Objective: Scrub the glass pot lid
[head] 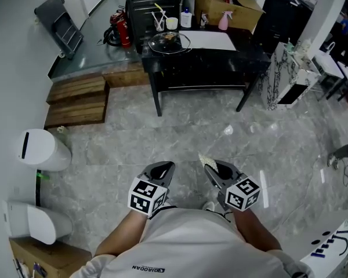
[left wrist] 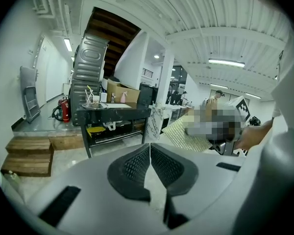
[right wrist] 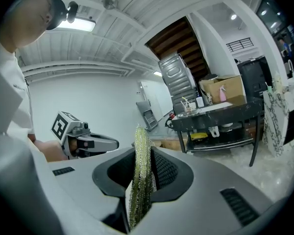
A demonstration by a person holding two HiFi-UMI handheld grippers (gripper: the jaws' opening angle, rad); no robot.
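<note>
A grey marbled floor (head: 180,138) fills most of the head view, with a black worktop (head: 220,62) standing at its far side and wooden steps (head: 78,100) to the left of it. The glass pot lid (head: 169,41) lies on the left part of the worktop, well apart from both tools. A cardboard box (head: 226,4) and a pink spray bottle (head: 224,21) stand behind it, and a red fire extinguisher (head: 122,28) stands on the floor just left of the worktop. The person holds both tools close to the body, near each other. The left tongs (left wrist: 150,148) are pressed together at the tips with nothing between them. The right tongs (right wrist: 142,141) pinch a glittery scrubbing cloth (right wrist: 139,175), which stands upright between the pads and sticks out above them.
</note>
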